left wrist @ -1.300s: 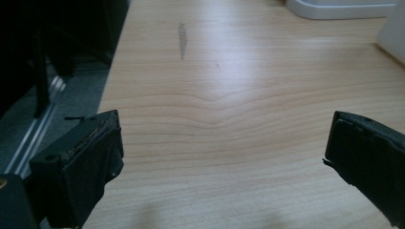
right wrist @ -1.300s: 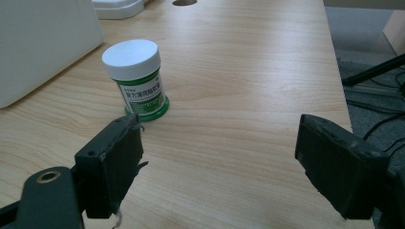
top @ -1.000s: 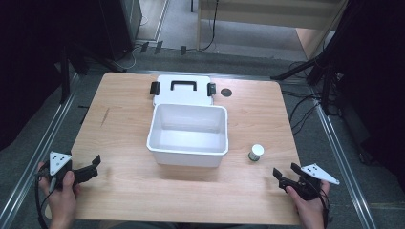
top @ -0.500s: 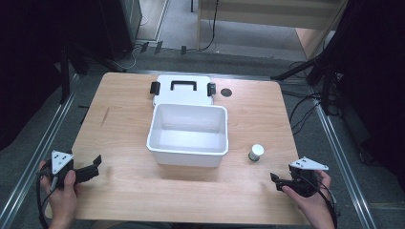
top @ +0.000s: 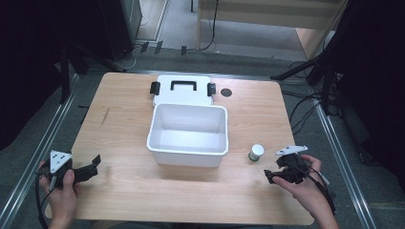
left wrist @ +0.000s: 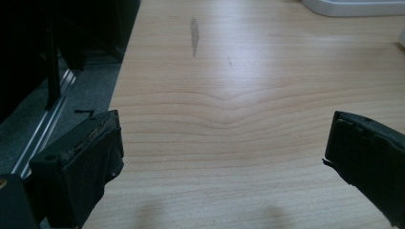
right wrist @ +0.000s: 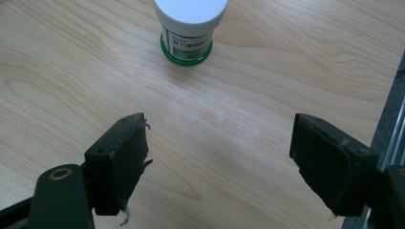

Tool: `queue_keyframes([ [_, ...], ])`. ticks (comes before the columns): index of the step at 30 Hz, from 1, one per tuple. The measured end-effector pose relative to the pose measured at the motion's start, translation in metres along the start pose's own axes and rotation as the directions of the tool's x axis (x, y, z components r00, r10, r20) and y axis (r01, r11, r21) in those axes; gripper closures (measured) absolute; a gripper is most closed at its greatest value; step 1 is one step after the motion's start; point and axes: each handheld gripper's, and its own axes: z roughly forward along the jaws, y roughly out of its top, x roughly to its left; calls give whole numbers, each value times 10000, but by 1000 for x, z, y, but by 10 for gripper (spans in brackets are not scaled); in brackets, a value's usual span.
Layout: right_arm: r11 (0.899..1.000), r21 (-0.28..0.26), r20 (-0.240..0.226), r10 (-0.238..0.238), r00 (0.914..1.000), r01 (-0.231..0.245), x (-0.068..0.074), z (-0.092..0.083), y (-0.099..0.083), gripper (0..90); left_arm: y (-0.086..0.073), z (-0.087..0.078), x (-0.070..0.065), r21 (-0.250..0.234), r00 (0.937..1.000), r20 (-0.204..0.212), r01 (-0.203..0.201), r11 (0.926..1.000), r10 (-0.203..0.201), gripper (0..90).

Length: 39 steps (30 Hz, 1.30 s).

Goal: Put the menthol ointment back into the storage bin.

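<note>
Nearest the person, the right tool [top: 271, 176] sits low over the front right of the desk [top: 124, 119] with its jaws spread wide and nothing between them, and the left tool [top: 93, 164] at the front left corner is just as wide and empty. Just ahead of the right tool stands a small white-capped jar [right wrist: 191, 28], upright on the wood. Further back is an open white box [top: 188, 143], its lid [top: 182, 90] lying flat behind it.
</note>
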Motion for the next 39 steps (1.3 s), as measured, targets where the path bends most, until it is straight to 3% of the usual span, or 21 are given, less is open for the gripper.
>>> queue_keyframes([
  [10,9874,1368,-373,-753,9965,797,1,4,36,187,-1,-3,-2,-164,9996,80,-286,9995,287,0],
  [18,9791,1835,-794,-739,9941,874,1,2,52,181,-3,-5,-1,-236,9985,445,-317,9992,328,0],
  [23,9640,2464,-1085,-750,9913,999,-4,3,60,181,-3,-5,-3,-184,9981,402,-466,9987,473,0],
  [34,9510,2751,-1191,-1122,9865,1414,0,3,81,237,-3,-5,-3,-193,9982,368,-466,9987,473,0],
  [39,9477,2892,-1403,-975,9853,1349,4,8,89,278,-3,-5,-3,-160,9985,342,-422,9990,428,0],
])
